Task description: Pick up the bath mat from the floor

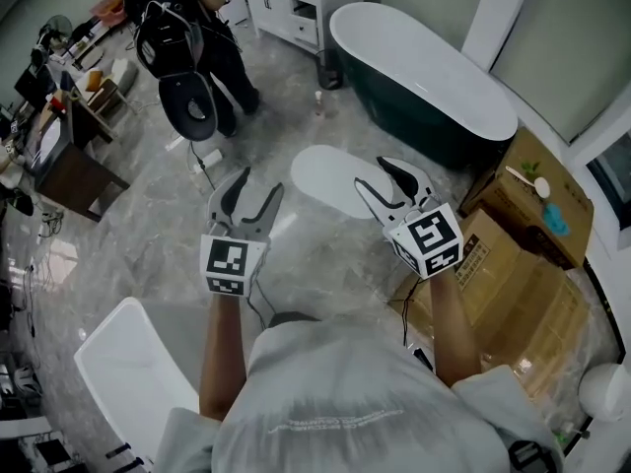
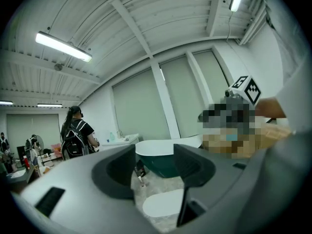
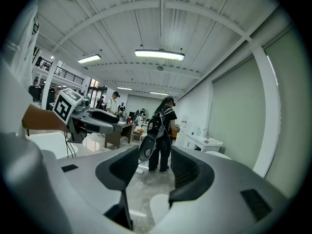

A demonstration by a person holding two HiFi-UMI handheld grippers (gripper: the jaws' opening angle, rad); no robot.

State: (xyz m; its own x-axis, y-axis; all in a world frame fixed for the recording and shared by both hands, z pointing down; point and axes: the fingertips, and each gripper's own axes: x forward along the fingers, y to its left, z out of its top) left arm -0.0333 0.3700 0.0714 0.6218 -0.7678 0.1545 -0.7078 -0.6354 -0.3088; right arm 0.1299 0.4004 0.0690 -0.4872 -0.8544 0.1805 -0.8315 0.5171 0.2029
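Observation:
The bath mat (image 1: 330, 178) is a white oval lying flat on the grey marble floor, just in front of the dark green bathtub. My left gripper (image 1: 258, 187) hangs open above the floor at the mat's left edge, with nothing between its fingers. My right gripper (image 1: 380, 177) is open too and hovers over the mat's right part, apart from it. In the left gripper view the mat (image 2: 163, 204) shows low between the open jaws of the left gripper (image 2: 155, 172). The right gripper view shows a piece of the mat (image 3: 158, 206) below the right gripper (image 3: 155, 167).
The bathtub (image 1: 424, 77) stands behind the mat. Cardboard boxes (image 1: 523, 254) are stacked at the right. A person with a backpack (image 1: 187, 37) stands at the back left near a white cabinet (image 1: 296, 3). A desk (image 1: 69, 156) is at the far left, and a white fixture (image 1: 128, 363) is beside me.

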